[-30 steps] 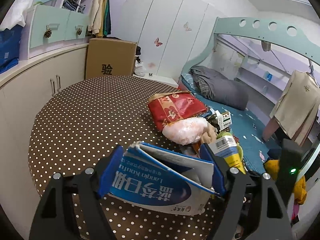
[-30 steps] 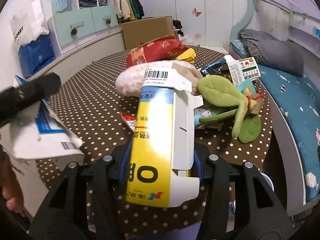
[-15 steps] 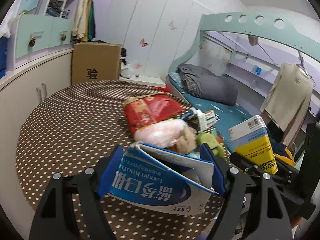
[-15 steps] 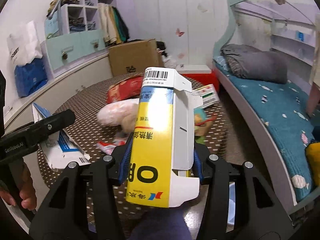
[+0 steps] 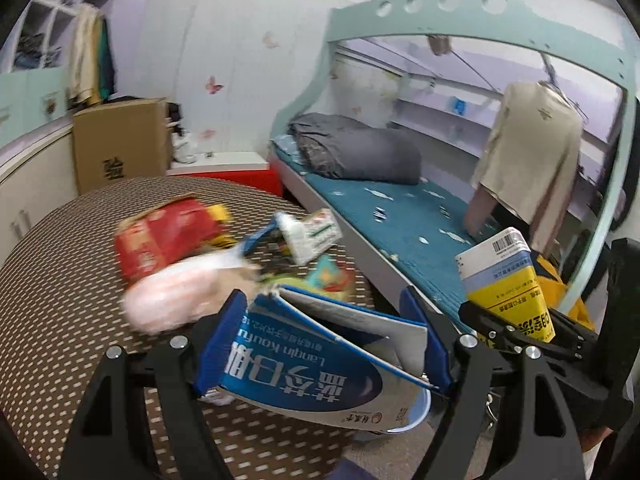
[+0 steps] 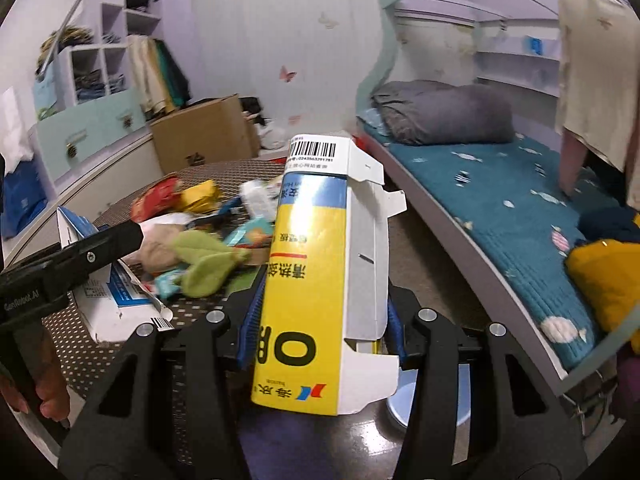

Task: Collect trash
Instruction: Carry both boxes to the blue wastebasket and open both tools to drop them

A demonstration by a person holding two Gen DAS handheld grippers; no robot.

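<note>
Both hands are loaded: the left gripper [image 5: 326, 344] has its blue pads clamped on a flattened blue-and-white cardboard box [image 5: 320, 372], held above the near edge of the brown polka-dot table [image 5: 76, 280]. The right gripper [image 6: 320, 320] squeezes a tall yellow, blue and white carton [image 6: 316, 280], barcode end up, off the table's right edge, over the floor beside the teal-quilted bed [image 6: 500, 208]. On the table lies a heap: a red foil bag [image 5: 160, 236], a pink plastic-wrapped bundle [image 5: 172, 296], a green plush leaf toy [image 6: 208, 260]. A brown cardboard carton [image 5: 120, 140] stands beyond the far edge.
</note>
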